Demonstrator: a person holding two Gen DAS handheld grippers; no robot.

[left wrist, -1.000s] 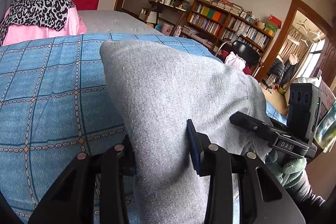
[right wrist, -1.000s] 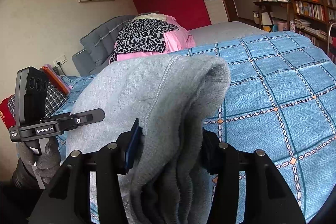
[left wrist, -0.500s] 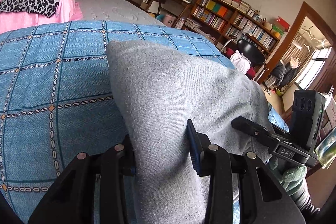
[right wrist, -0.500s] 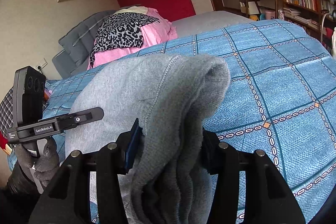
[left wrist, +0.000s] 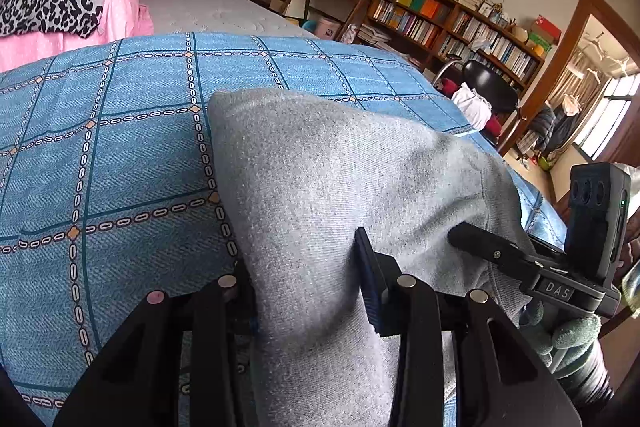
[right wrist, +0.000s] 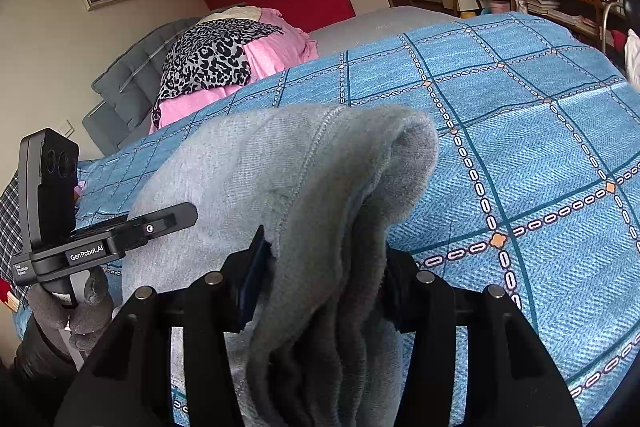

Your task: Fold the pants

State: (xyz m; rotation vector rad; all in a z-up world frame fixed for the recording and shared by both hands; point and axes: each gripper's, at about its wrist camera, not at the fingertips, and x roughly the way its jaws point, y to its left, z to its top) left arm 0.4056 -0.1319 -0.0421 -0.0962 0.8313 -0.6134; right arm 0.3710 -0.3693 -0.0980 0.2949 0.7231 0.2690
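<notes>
The grey sweatpants [left wrist: 320, 187] lie folded over on the blue checked bedspread [left wrist: 120, 147]. My left gripper [left wrist: 306, 279] is shut on one end of the grey fabric, which bunches between its jaws. My right gripper [right wrist: 324, 267] is shut on the other end, a thick stack of several folded layers [right wrist: 320, 327]. The pants [right wrist: 280, 167] stretch between the two grippers just above the bedspread [right wrist: 520, 147]. Each wrist view shows the other gripper: the right one [left wrist: 520, 259] in the left view, the left one [right wrist: 120, 231] in the right view.
A pink and leopard-print pile [right wrist: 224, 59] lies at the head of the bed near a grey headboard [right wrist: 120, 87]. Bookshelves [left wrist: 460, 23], a black chair [left wrist: 488, 87] and a doorway [left wrist: 592, 87] stand beyond the bed's far side.
Both grippers, still shut on the pants, have tilted and lowered toward the bedspread; the room background has risen in both views and the pants sit closer to the bed.
</notes>
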